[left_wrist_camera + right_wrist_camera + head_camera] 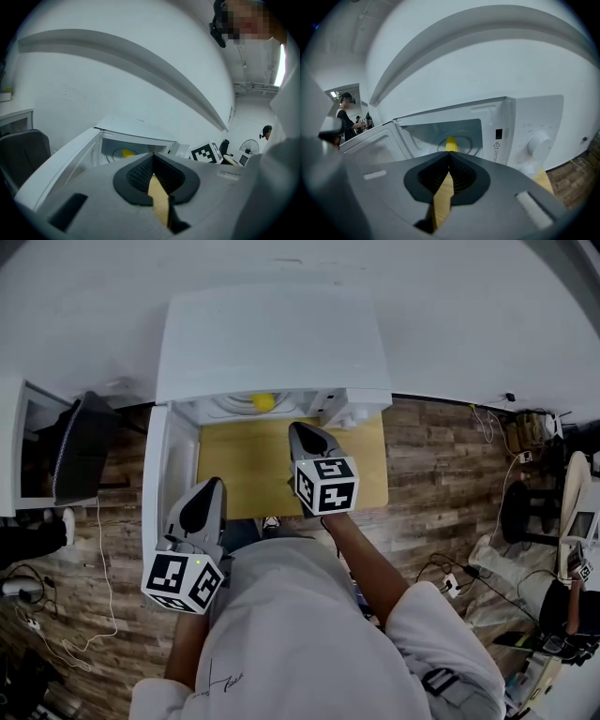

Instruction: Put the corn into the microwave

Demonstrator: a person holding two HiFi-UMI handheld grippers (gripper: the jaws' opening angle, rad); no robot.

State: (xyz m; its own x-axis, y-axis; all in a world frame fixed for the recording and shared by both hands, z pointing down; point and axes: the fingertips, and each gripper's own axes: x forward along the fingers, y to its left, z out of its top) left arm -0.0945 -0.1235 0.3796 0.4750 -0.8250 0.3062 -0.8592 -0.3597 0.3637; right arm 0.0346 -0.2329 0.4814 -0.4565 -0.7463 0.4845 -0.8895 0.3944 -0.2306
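head view: the white microwave (272, 343) sits at the back of the wooden desk (246, 470). its door (159, 474) is swung open to the left, and the corn (263, 401) lies inside.

left gripper view: the left gripper (153, 155) has its fingers together with nothing between them.

right gripper view: the right gripper (449, 154) also has its fingers together and empty, and it points at the corn on the turntable (465, 139).

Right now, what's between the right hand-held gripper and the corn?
Nothing: head view shows only the microwave mouth between the right hand-held gripper and the corn.
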